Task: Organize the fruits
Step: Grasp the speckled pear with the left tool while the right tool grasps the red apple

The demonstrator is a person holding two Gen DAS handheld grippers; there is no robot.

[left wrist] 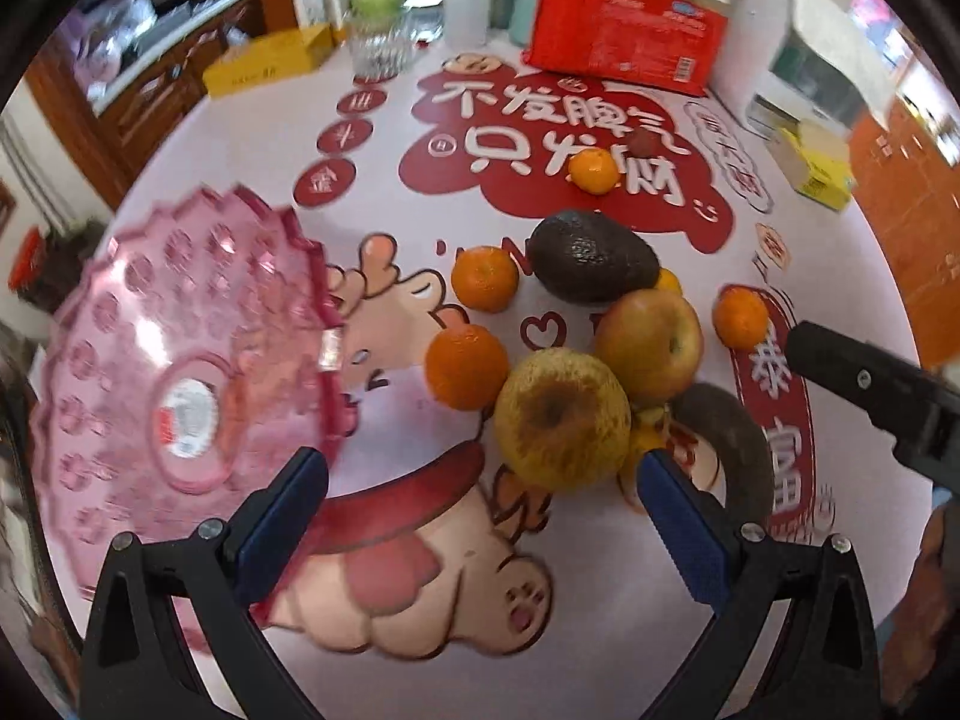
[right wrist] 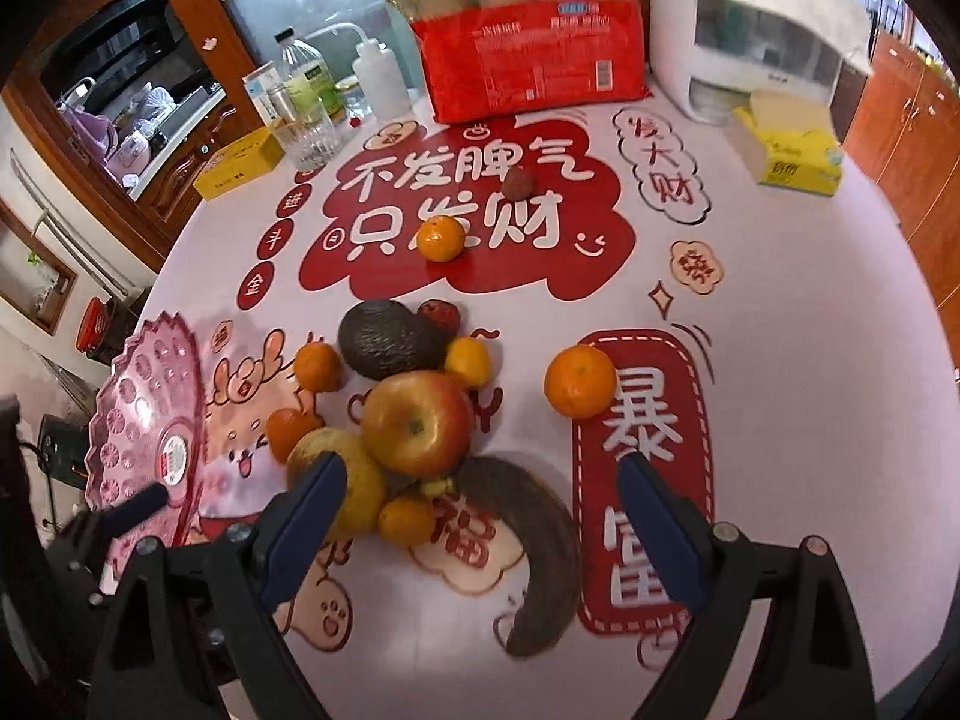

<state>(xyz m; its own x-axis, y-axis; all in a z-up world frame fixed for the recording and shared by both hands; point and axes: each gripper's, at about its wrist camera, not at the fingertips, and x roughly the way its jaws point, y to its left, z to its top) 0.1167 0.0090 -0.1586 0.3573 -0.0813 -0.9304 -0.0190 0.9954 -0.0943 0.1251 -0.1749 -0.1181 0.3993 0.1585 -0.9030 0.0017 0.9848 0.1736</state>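
plate (left wrist: 180,396): empty, 9 o'clock of pile
fruit pile (right wrist: 414,420): 12 o'clock of right gripper (right wrist: 480,516), nearer it
right: spread, barely narrowing, nothing between
left gripper (left wrist: 480,510): spread, empty

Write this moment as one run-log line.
left claw: open, empty | right claw: open, empty, above fruit pile | pink plate: empty | fruits: on table

Printed table (right wrist: 810,312), scattered fruit (right wrist: 416,423)
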